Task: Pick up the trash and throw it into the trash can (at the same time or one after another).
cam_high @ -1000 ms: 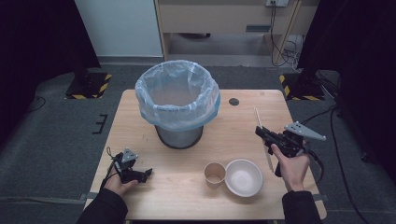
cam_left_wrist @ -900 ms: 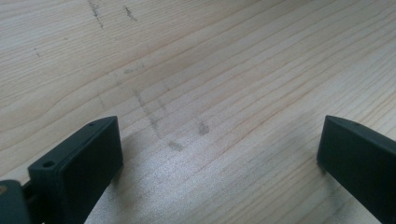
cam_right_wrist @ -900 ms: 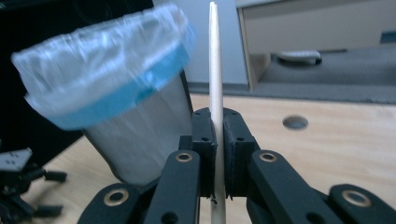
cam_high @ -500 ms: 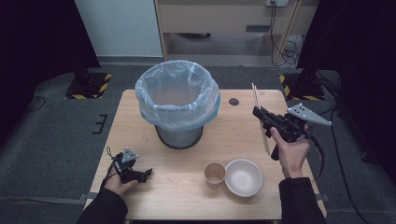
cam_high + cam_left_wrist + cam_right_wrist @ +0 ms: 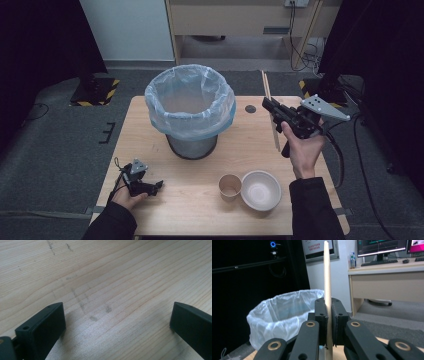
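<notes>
Right claw (image 5: 274, 107) pinches upright chopsticks (image 5: 327, 277) beside lined bin (image 5: 190, 107); left claw (image 5: 150, 186) spread on counter (image 5: 250, 145). Tilted, the chopsticks might slip.

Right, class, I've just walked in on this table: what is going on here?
A person works at a wooden table with tongs in each hand. The right tongs are shut on a pair of wooden chopsticks, held in the air to the right of a bin lined with a plastic bag. The left tongs rest open on the table near its front left corner, holding nothing. A paper cup and a white bowl stand side by side near the front edge.
</notes>
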`<state>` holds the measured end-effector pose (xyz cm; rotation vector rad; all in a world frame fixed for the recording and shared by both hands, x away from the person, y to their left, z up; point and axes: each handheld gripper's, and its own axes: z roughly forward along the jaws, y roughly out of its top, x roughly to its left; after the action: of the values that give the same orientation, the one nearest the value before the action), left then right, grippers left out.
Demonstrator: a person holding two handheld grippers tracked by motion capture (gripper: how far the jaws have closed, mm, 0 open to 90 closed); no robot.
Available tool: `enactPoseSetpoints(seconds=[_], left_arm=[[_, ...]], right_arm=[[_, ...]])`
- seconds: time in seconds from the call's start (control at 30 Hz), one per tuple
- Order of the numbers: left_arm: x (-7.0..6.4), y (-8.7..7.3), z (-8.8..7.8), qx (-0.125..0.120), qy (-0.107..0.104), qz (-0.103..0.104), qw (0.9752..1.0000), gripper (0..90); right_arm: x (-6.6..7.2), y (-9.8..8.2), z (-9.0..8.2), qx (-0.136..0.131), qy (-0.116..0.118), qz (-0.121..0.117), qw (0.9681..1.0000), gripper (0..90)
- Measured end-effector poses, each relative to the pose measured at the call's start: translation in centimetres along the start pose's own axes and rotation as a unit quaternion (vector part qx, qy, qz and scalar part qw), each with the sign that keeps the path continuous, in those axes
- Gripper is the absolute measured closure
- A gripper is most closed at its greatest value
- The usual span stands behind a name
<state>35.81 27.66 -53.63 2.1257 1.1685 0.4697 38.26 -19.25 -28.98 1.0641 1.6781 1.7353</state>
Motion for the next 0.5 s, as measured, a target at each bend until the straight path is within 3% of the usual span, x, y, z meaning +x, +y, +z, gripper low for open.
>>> enactPoseSetpoints(seconds=[0.5], left_arm=[[0.0,0.0,0.0,-0.001,0.0,0.0,1.0,0.0]], right_arm=[[2.2,3.4,3.3,-0.024,0.013,-0.019,0.9995,85.5]])
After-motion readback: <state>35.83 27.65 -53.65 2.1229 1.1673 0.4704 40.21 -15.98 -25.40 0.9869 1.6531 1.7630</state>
